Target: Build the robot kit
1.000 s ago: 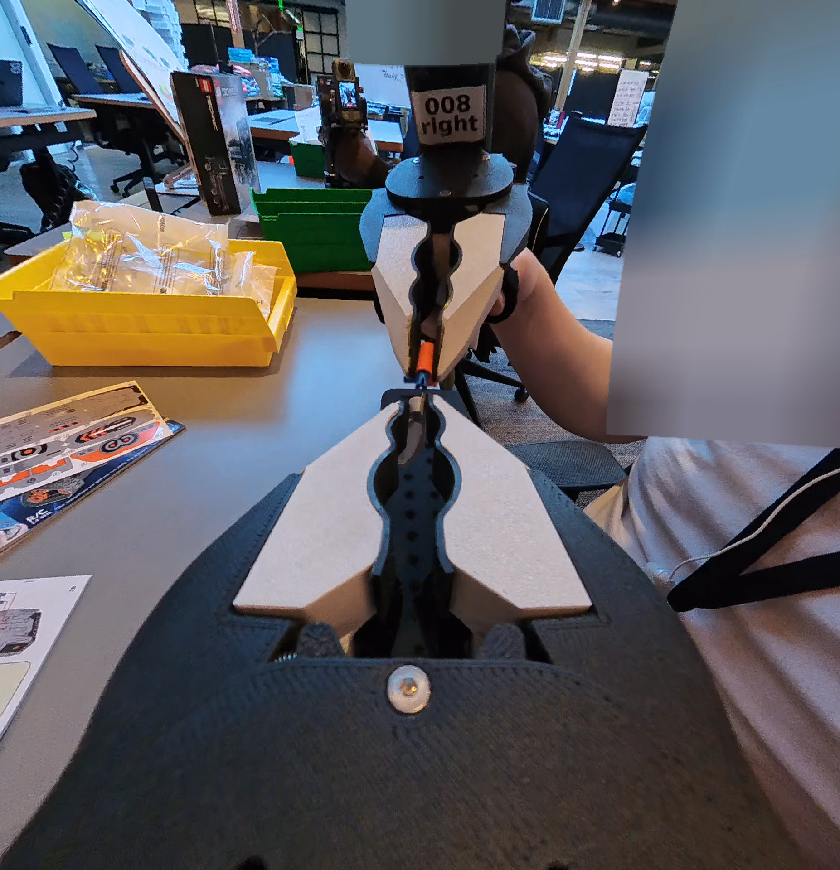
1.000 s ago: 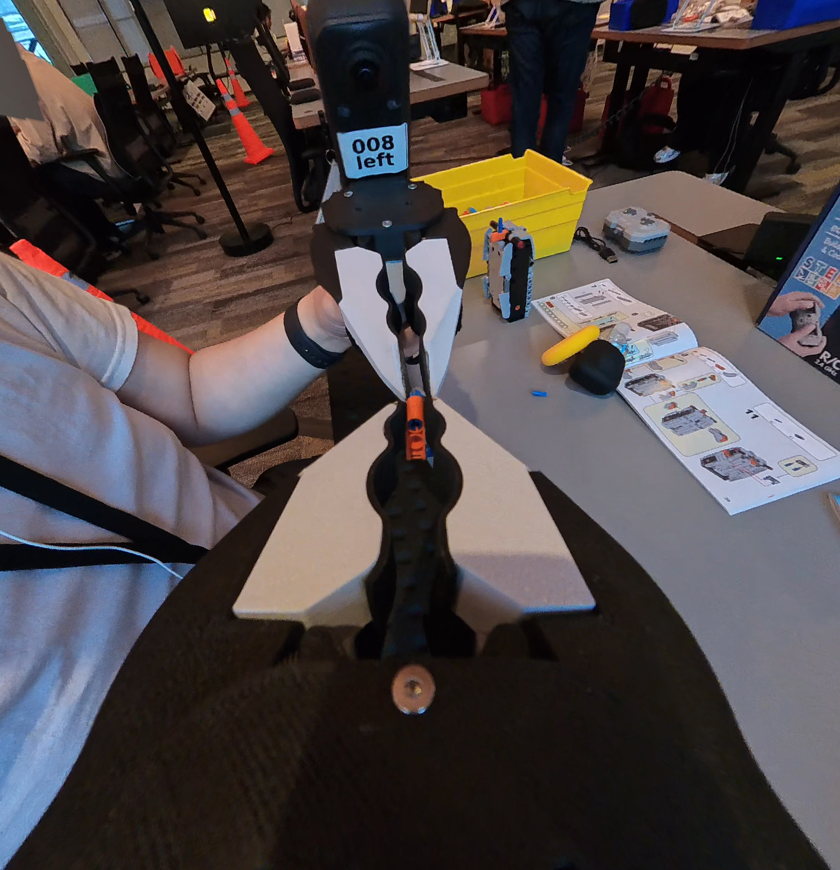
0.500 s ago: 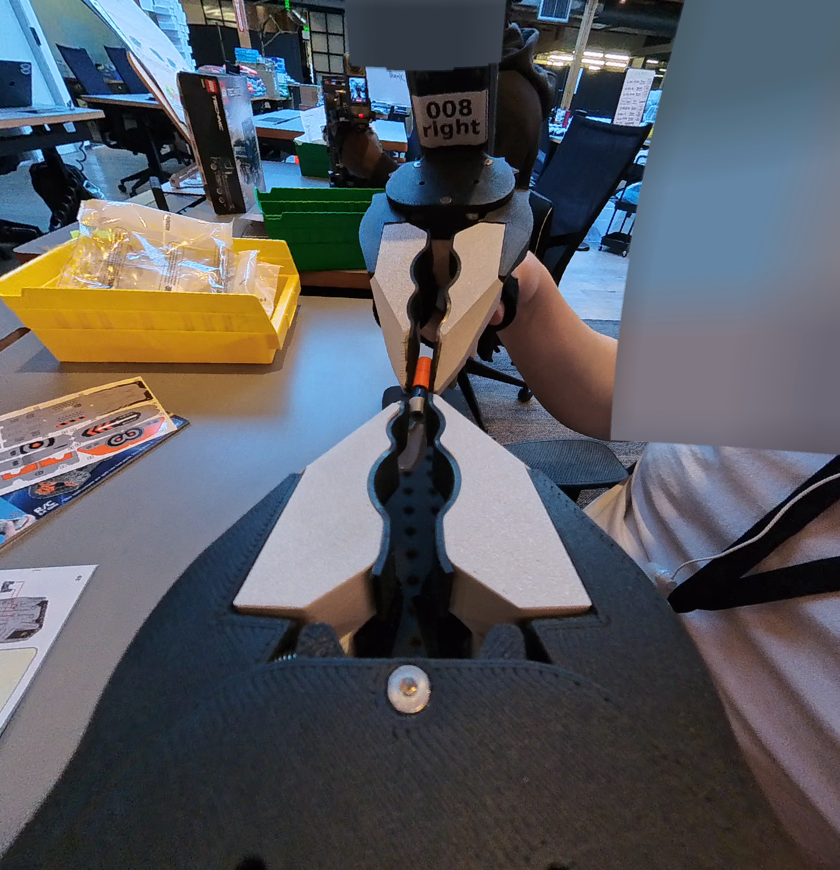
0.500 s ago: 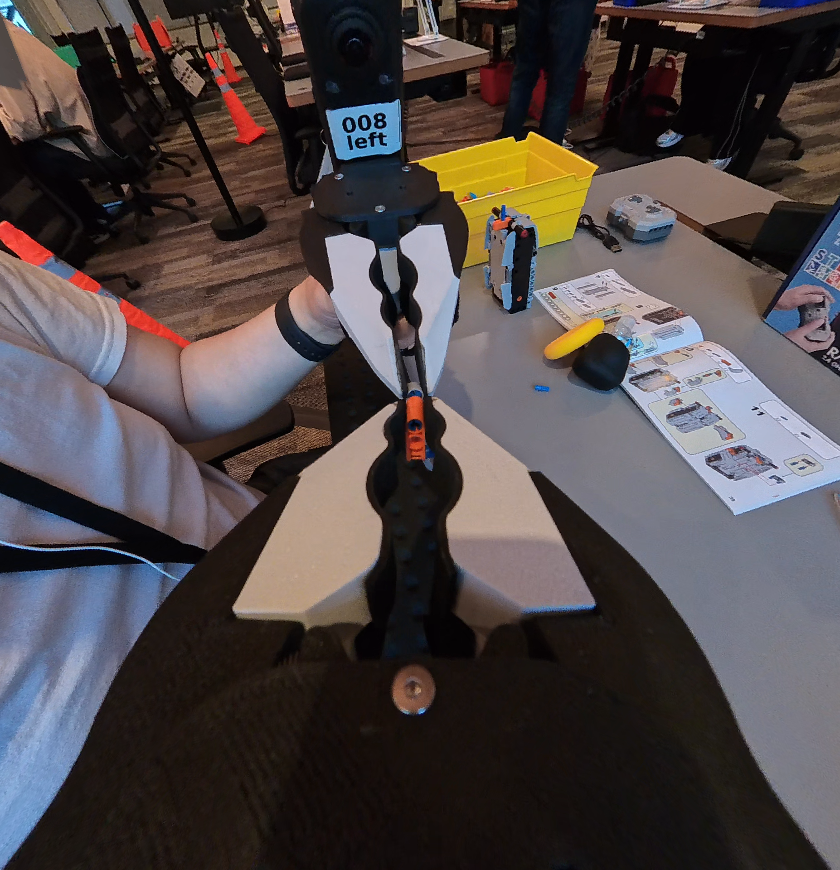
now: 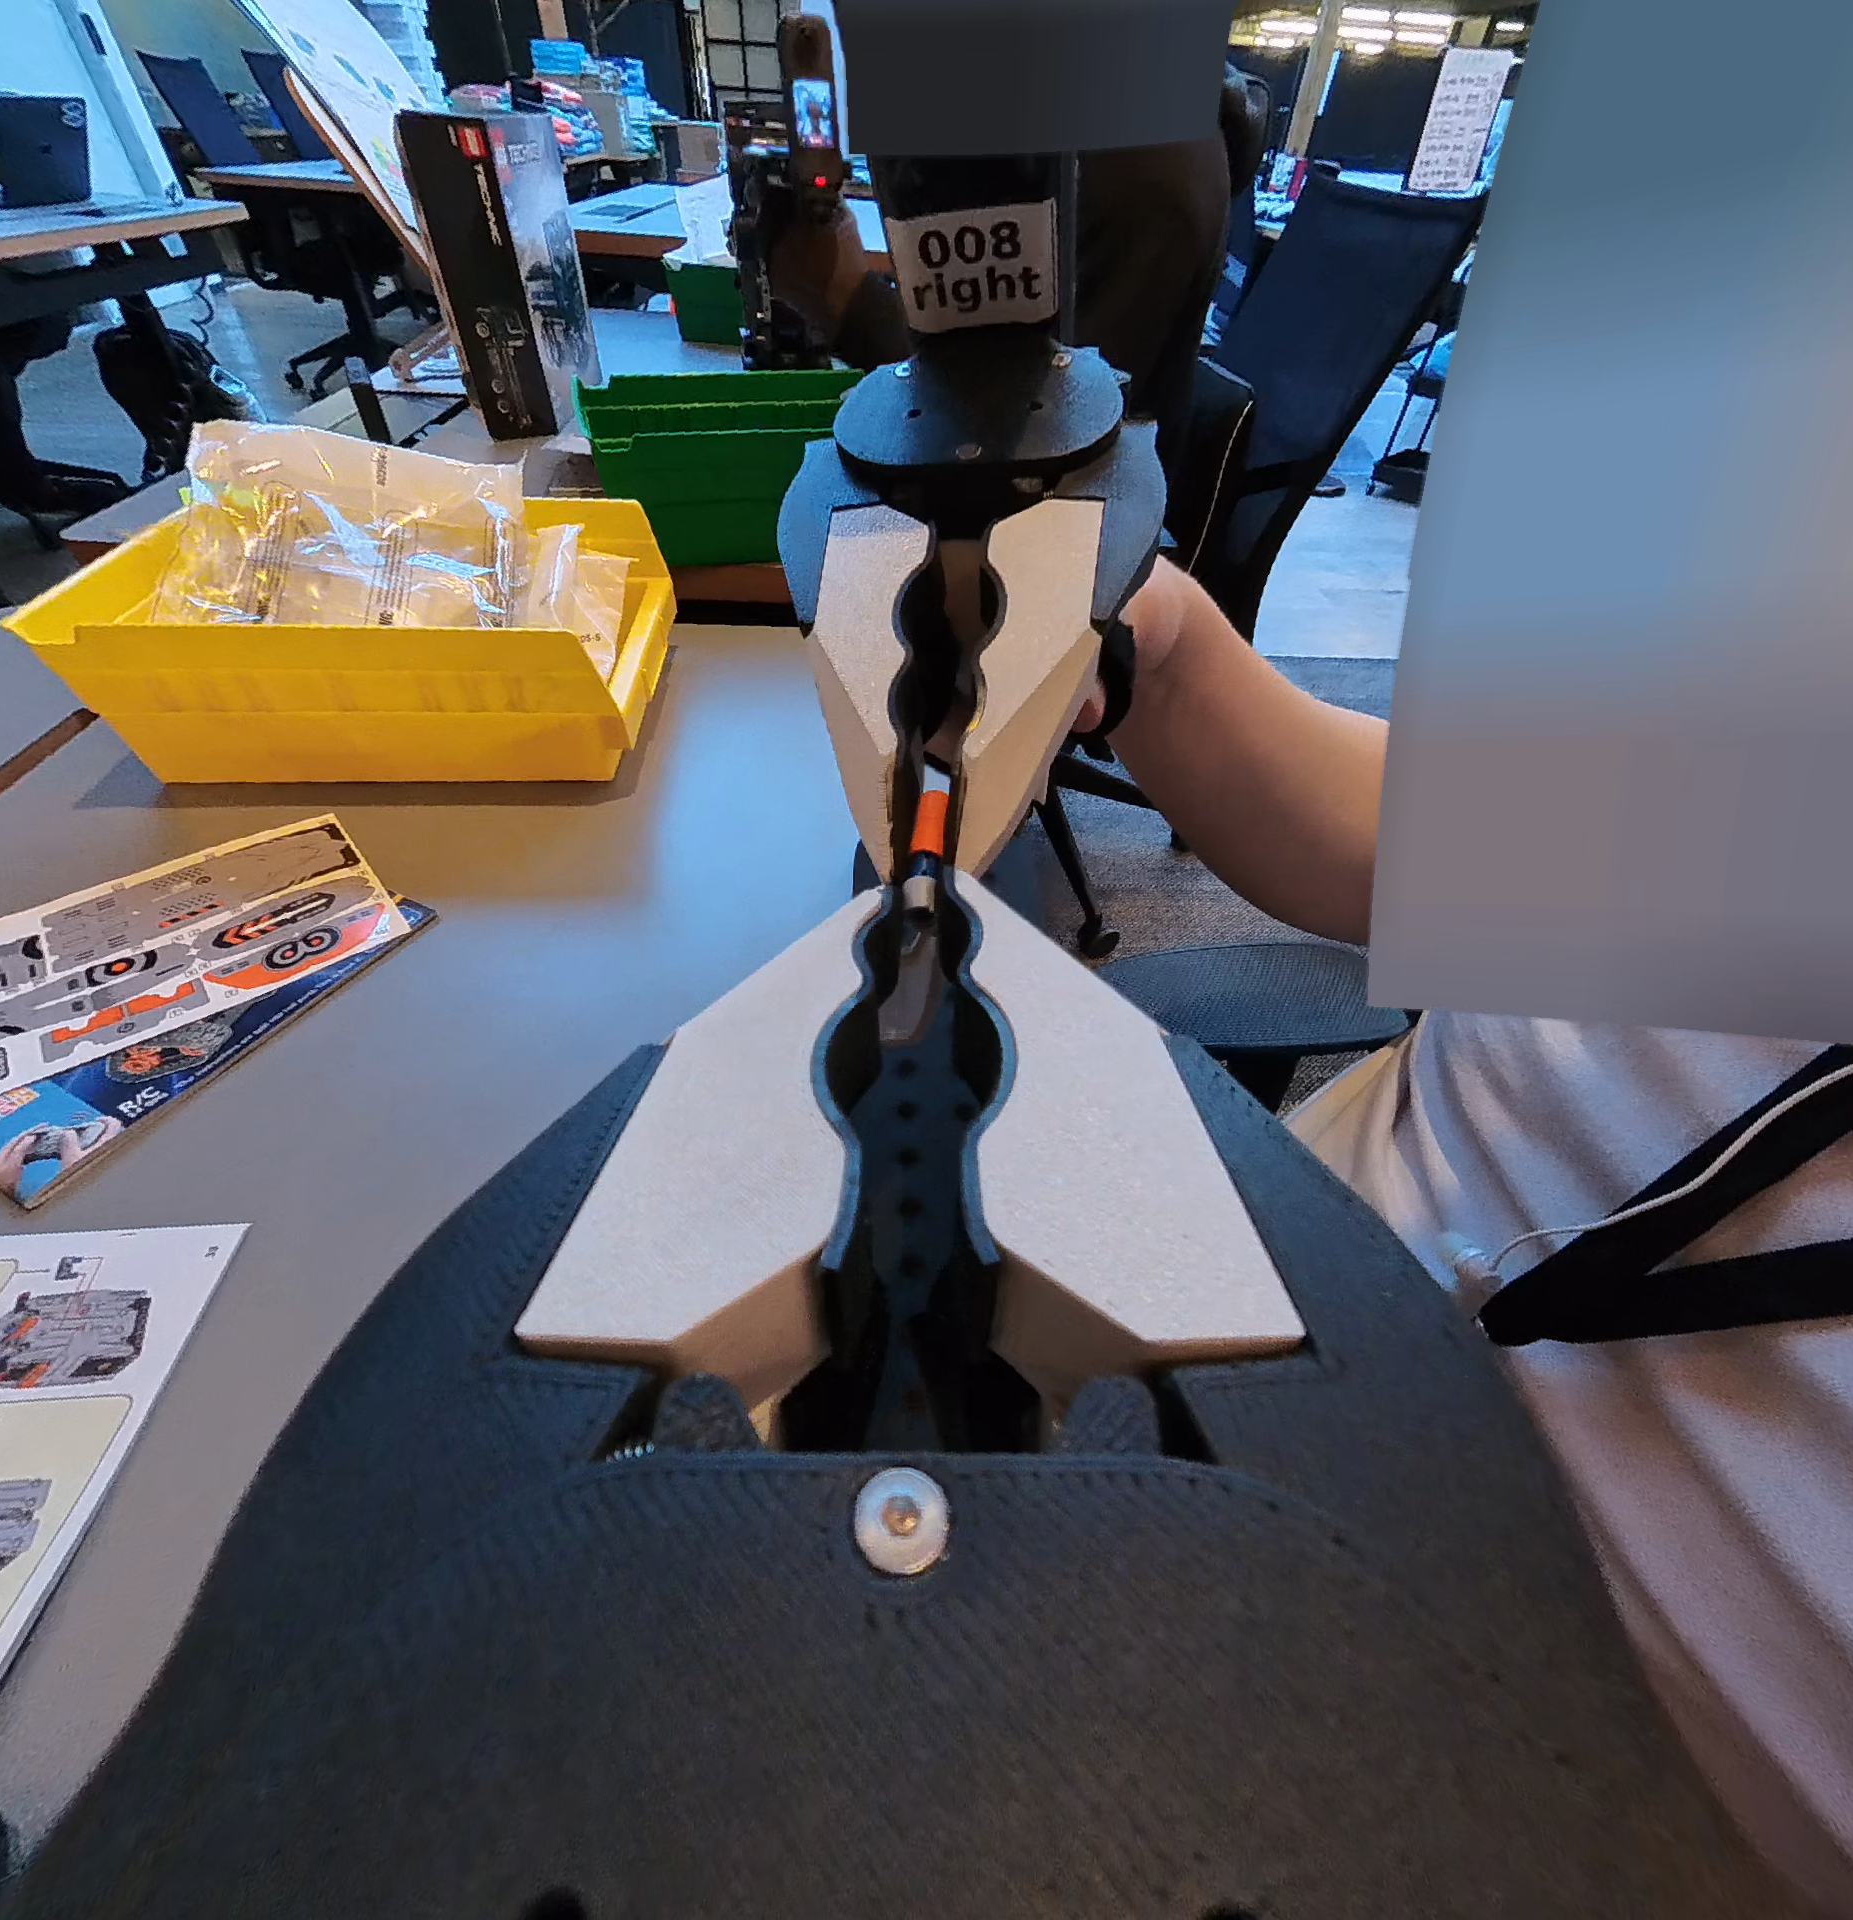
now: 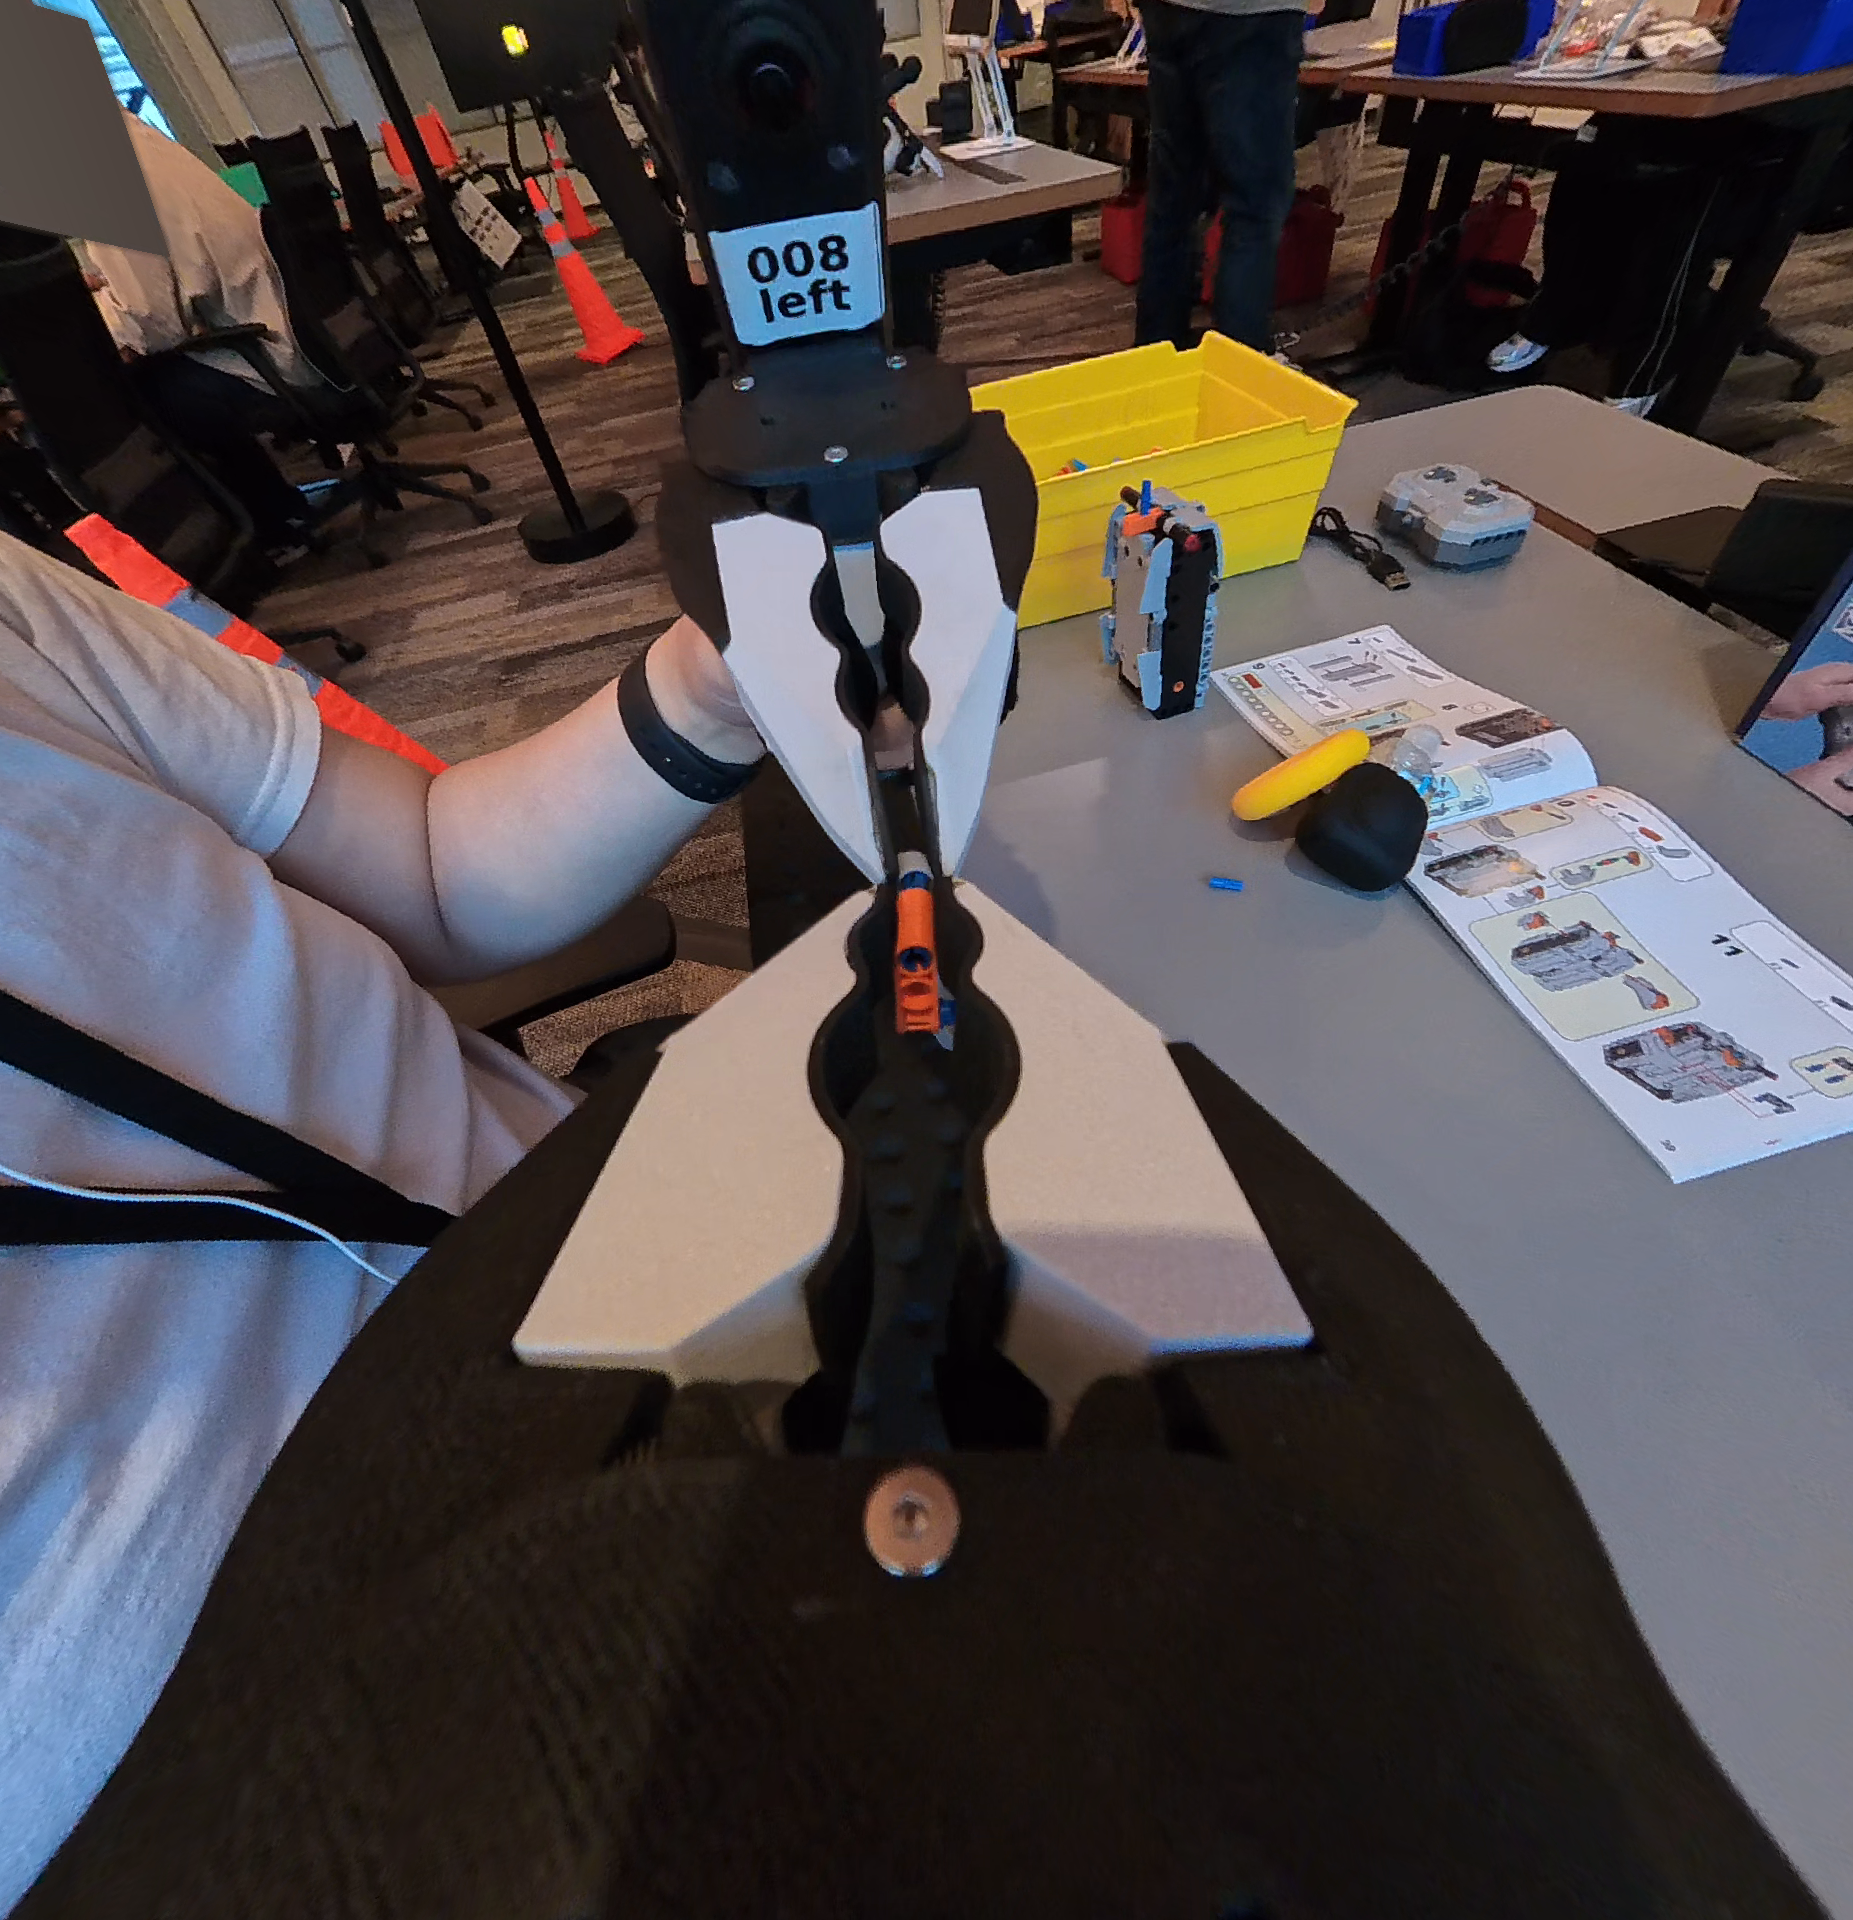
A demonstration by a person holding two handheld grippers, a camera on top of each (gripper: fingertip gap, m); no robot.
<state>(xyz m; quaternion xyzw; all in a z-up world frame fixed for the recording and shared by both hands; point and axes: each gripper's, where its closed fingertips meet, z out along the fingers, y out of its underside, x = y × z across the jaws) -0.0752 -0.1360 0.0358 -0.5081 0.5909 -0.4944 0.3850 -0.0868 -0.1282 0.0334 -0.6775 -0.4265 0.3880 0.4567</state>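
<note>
Left wrist view: little changed from earlier; left gripper clamped on small grey peg, tip-to-tip with white-labelled right gripper. Yellow plastic bin behind.

Right wrist view: right gripper pinches orange connector piece, touching the peg; labelled left gripper opposite, grey table beside.

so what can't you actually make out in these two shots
- Left wrist view: how the grey piece joins the orange connector; both claws' fingers cover it.
- Right wrist view: yellow bin contents, hidden by its wall.
- Right wrist view: blue box, cut by the right edge.
</note>
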